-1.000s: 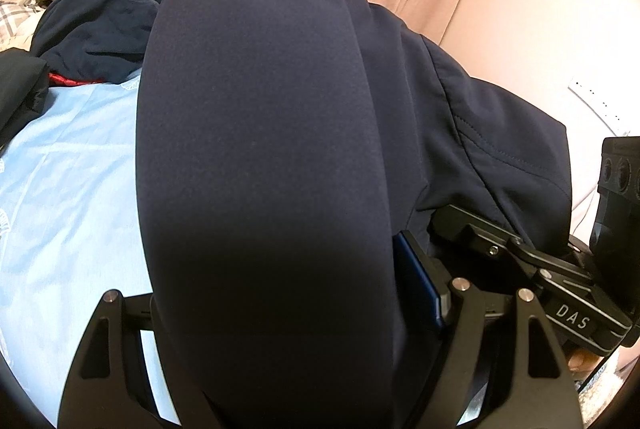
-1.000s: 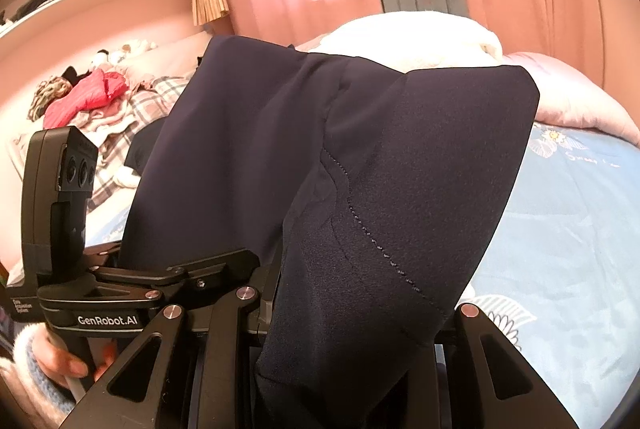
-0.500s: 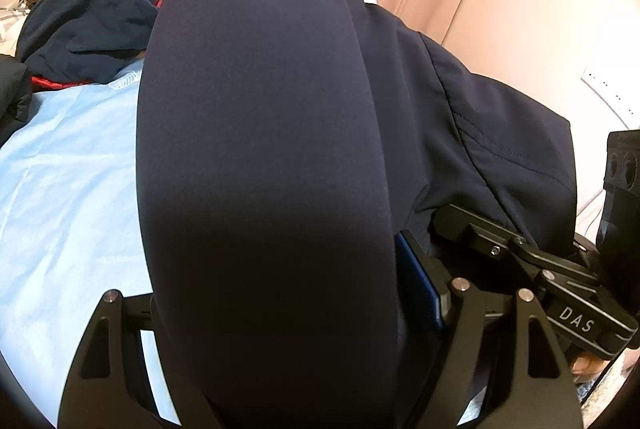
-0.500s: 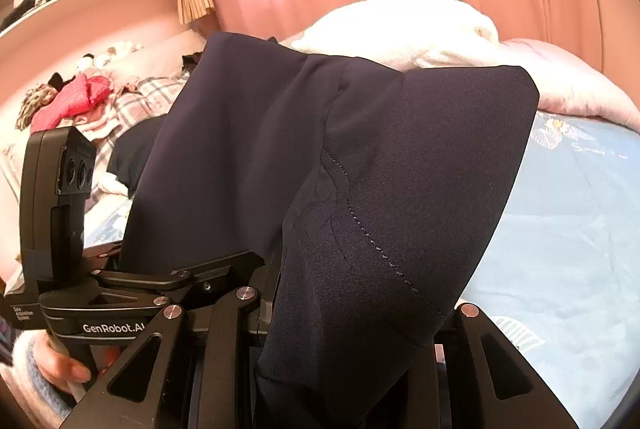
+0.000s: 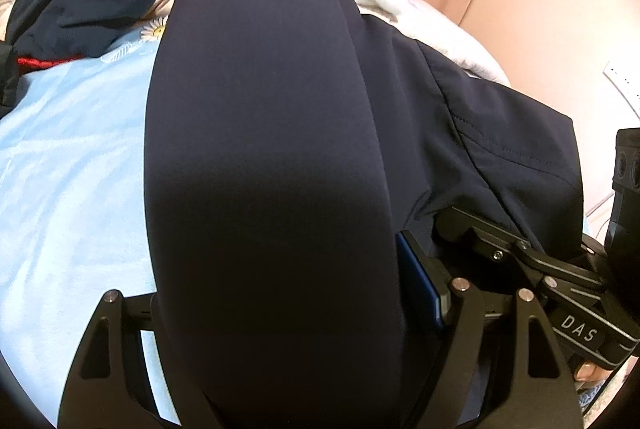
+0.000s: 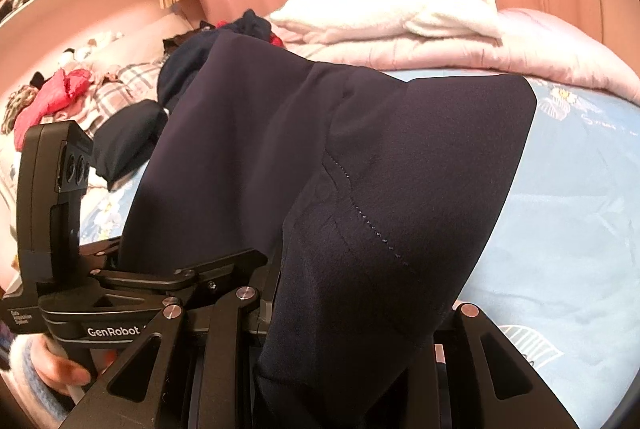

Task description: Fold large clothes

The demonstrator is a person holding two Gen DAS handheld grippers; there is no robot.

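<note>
Where the dark garment was: We held the navy garment (image 5: 272, 157) up over the bed (image 5: 60, 169), one part in each gripper. It filled most of both views and hid the tips of the jaws.

Left gripper: The left gripper (image 5: 288, 369) had a fat, rounded roll of the cloth between its jaws. The jaws stood wide, and the thick roll seemed to fill the gap, so we judged they were gripping it.

Right gripper: The right gripper (image 6: 344, 361) had a thinner bunch of the same cloth pinched between jaws that stood closer together. We judged it was gripping too.

Why two grips: We think a big piece of clothing sags if only one side is lifted. Two grips let us keep it spread out and lay it flat on the bed for folding.

Feel of the garment: It looked smooth, thick and a bit stretchy. It had a stitched seam (image 6: 360, 217) that curved across it. It hung in soft, round bulges with no sharp creases.

The bed sheet: It was light blue with white flowers (image 6: 560, 97) on it, and it looked soft and a little wrinkly.

Other things on the bed: A fluffy white blanket (image 6: 384, 1) sat on a puffy pink quilt (image 6: 540, 45) at the far end. Another navy top with red trim (image 5: 84, 1) lay crumpled near the corner.

The hands: We saw fingers (image 6: 60, 369) wrapped around the left gripper's handle.
</note>
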